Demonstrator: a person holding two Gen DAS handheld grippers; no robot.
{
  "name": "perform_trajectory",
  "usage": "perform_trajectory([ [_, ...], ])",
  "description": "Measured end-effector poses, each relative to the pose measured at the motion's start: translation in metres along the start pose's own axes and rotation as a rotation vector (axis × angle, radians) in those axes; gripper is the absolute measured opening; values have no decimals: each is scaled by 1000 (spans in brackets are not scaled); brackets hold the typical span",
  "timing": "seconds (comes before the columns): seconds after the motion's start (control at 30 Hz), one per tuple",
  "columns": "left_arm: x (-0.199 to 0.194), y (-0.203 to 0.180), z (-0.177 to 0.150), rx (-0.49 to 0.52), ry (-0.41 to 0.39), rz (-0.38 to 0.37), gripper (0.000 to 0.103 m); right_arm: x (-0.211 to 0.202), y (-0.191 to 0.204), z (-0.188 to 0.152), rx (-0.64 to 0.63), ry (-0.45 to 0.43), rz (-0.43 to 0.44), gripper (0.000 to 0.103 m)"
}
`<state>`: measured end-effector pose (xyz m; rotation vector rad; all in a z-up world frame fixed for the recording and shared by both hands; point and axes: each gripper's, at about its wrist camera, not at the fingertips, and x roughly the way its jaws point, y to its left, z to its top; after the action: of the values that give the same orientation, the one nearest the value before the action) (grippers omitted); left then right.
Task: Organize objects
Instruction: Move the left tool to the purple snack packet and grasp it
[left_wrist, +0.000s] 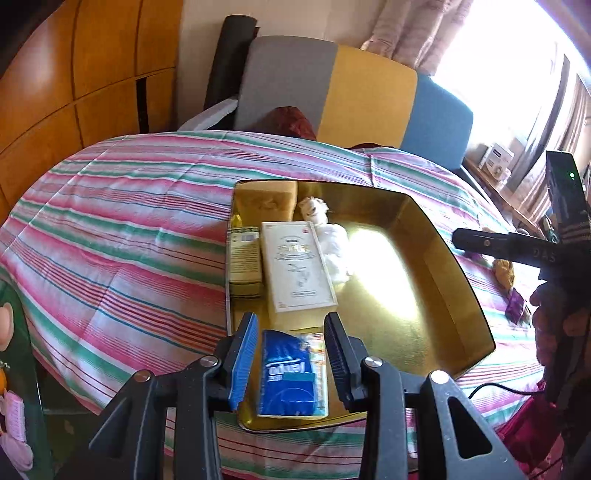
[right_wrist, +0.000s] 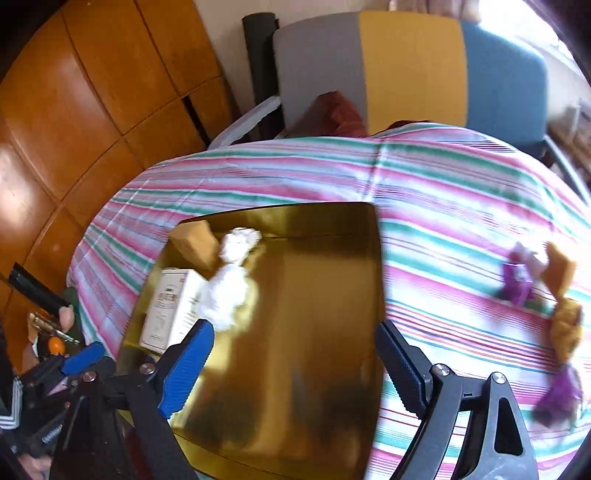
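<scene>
A gold tray (left_wrist: 436, 258) lies on a striped bedcover. In it are a white box (left_wrist: 297, 266), a green box (left_wrist: 243, 258), a tan box (left_wrist: 266, 203), crumpled white tissue (left_wrist: 332, 236) and a blue tissue packet (left_wrist: 290, 373). My left gripper (left_wrist: 291, 354) is open, its fingers either side of the blue packet, not touching it. My right gripper (right_wrist: 295, 369) is open and empty above the tray (right_wrist: 314, 314). Purple and orange wrapped items (right_wrist: 521, 280) lie on the cover to its right.
The striped cover (left_wrist: 110, 229) drapes a raised surface. A grey, yellow and blue chair (left_wrist: 351, 92) stands behind it. Wooden cabinets (left_wrist: 74, 74) fill the left. The right gripper's body (left_wrist: 554, 251) shows at the right edge of the left view.
</scene>
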<state>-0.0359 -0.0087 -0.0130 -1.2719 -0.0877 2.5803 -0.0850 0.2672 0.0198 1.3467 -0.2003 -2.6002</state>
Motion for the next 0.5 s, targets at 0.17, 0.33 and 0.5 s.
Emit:
perform_trajectory([
  [0.17, 2, -17, 0, 35, 11, -6, 42, -21, -36, -8, 14, -29, -63, 96],
  [0.33, 6, -34, 3, 65, 30, -14, 49, -40, -90, -19, 69, -46, -149, 99],
  [0.5, 14, -57, 6, 106, 62, -51, 49, -62, -159, -30, 166, -98, -281, 101],
])
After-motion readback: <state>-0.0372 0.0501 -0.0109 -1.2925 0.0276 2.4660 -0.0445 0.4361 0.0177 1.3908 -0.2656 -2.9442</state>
